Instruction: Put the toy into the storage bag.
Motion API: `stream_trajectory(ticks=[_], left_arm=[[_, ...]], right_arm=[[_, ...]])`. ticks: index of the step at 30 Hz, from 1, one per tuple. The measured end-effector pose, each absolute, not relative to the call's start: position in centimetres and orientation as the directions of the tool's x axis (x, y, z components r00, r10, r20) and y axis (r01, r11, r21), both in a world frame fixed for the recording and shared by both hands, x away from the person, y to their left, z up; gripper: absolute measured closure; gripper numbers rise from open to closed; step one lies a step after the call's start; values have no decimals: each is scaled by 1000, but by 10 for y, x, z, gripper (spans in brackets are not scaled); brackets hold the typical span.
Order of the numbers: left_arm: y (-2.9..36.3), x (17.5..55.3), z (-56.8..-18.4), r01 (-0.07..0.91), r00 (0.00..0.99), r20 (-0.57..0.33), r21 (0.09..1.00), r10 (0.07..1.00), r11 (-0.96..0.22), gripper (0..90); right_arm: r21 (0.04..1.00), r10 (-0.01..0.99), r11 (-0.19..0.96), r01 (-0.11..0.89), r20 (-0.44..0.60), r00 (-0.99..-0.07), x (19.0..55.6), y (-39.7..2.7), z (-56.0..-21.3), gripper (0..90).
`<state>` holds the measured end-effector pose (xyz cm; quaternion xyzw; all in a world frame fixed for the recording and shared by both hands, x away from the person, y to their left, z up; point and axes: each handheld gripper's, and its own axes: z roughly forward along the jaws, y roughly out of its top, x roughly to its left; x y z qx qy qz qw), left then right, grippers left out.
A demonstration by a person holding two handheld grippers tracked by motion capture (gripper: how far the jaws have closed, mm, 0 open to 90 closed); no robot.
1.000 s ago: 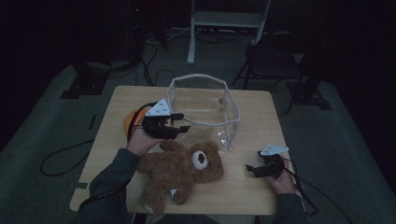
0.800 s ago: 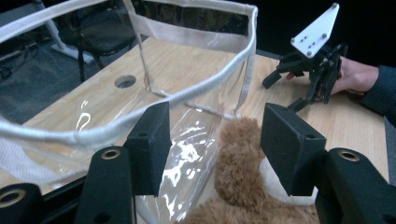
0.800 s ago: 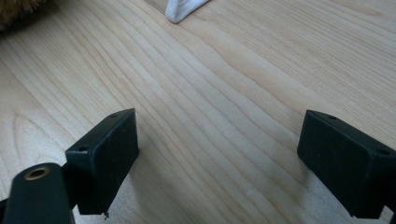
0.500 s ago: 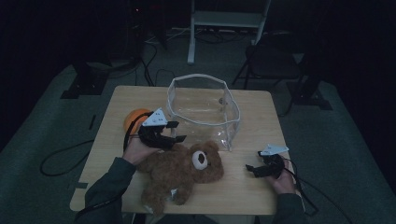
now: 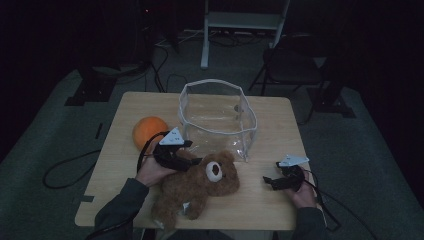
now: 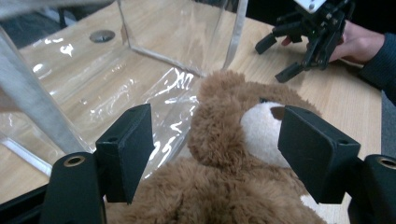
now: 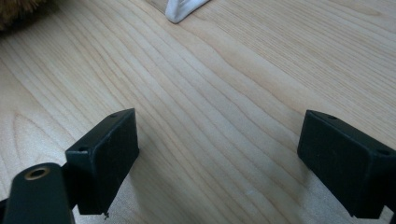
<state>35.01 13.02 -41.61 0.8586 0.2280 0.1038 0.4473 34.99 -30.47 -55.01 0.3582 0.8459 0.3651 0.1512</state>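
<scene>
In the high view the teddy bear lies low in the frame, just left of centre, sprawled on the wooden surface. Its long axis runs diagonally: legs toward the lower left, head toward the upper right, where the head nearly touches the clear plastic bin.

The left claw sits at the bear's upper left, right against its shoulder and neck. In the left gripper view the pads stand apart on either side of the bear's ear and head, not pressing the plush; the jaws have just been opening, with the bear between them, so the claw is released around it rather than gripping.

The right claw rests at the lower right of the frame, well apart from the bear, spread wide over bare wood in its own view and holding nothing.

The left hand is clearly the nearer one. A grasp would likely come by closing across the neck, at right angles to the body's axis.

Farther back, an orange ball sits left of the bin.
</scene>
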Motion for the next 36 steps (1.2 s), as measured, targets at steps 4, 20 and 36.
stream_trajectory(ticks=[4,20,36], left_arm=[[126,349,-422,315,877,-36,795,478,-518,198],[96,346,-444,302,917,-23,691,398,-656,167],[64,359,-478,296,946,-24,479,324,-827,110]], right_arm=[[726,717,476,496,6,-697,350,-305,-550,117],[726,717,477,496,6,-697,350,-305,-550,117],[725,716,478,495,5,-698,350,-305,-550,117]])
